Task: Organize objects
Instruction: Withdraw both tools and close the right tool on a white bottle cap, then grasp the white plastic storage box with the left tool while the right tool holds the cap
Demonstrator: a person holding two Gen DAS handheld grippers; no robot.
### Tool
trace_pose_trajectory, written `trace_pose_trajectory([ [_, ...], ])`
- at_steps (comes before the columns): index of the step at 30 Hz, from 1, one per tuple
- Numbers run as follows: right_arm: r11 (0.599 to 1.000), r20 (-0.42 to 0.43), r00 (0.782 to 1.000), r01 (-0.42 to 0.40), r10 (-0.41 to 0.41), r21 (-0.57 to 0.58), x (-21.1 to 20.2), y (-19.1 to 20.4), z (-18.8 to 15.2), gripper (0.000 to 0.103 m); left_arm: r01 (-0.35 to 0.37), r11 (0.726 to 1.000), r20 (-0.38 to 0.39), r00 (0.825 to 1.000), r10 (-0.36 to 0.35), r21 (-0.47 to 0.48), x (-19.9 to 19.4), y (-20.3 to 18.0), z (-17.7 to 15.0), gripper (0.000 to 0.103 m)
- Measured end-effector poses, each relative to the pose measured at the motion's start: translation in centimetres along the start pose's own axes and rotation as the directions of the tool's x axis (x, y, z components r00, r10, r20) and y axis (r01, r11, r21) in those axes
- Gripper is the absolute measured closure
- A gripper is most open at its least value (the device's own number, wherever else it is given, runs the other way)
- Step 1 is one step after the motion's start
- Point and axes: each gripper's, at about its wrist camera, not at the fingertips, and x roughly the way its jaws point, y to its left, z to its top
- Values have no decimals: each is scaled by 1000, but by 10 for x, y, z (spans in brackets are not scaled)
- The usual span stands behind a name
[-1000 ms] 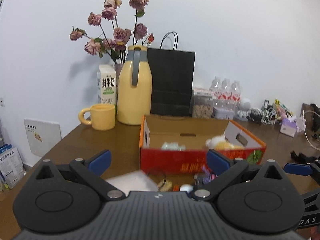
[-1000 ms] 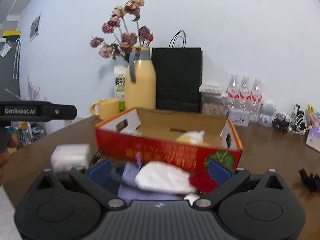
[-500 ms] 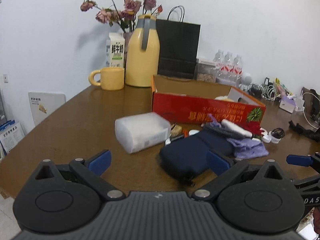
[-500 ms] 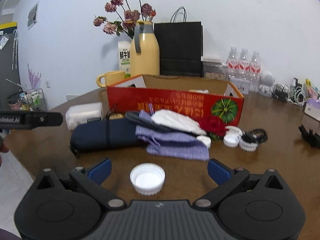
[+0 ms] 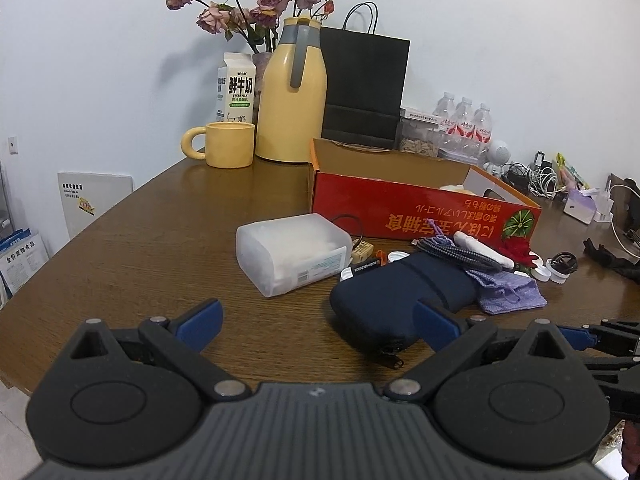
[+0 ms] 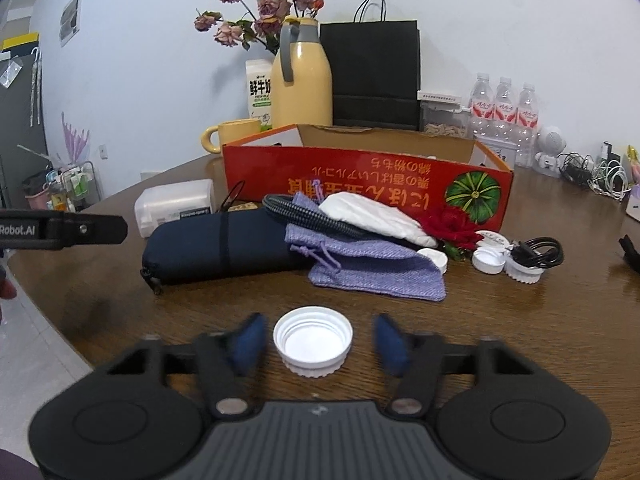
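A dark brown wooden table [image 6: 520, 320] carries everything. Nearest the edge an upturned white cap [image 6: 313, 341] lies alone. Behind it a navy zip pouch [image 6: 224, 246] and a lilac knit bag [image 6: 372, 270] lie touching, with a frosted plastic box [image 5: 292, 252] beside them. Farther back stand the red carton [image 6: 360, 184], a yellow mug [image 5: 224, 145] and a yellow jug [image 5: 290, 100].

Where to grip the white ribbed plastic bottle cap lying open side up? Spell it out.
Grip the white ribbed plastic bottle cap across its outer wall, low, from the near table edge: it's round, shallow, upturned. The right gripper already straddles it, jaws just closing, pads not touching.
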Motion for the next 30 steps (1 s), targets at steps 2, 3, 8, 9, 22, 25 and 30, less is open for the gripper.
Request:
trace_pose_trajectory([
  [2, 1000, 9, 1000, -4, 4, -9, 0, 1, 0, 64, -1, 1000, -4, 1000, 1, 0, 2, 0, 0, 0],
  [3, 1000, 16, 1000, -5, 6, -7, 0, 0, 1, 64, -2, 1000, -8, 1000, 2, 0, 4, 1, 0, 0],
  [8, 1000, 50, 999, 16, -16, -7, 0, -5, 7, 64, -18, 1000, -22, 1000, 18, -9, 15, 2, 5, 0],
  [9, 1000, 58, 998, 24, -24, -6, 0, -7, 9, 64, -27, 1000, -24, 999, 26, -13, 18, 2, 8, 0],
  [22, 995, 124, 988, 96, -96, 9, 12, -34, 35, 64, -180, 975, -90, 981, 170, -127, 89, -6, 55, 0],
  [25, 995, 128, 987, 99, -100, 11, 17, -38, 38, 64, -228, 965, -111, 971, 214, -132, 105, -11, 59, 0],
  [30, 995, 135, 986, 96, -97, 18, 22, -45, 42, 64, -289, 947, -138, 953, 270, -143, 120, -14, 59, 0],
])
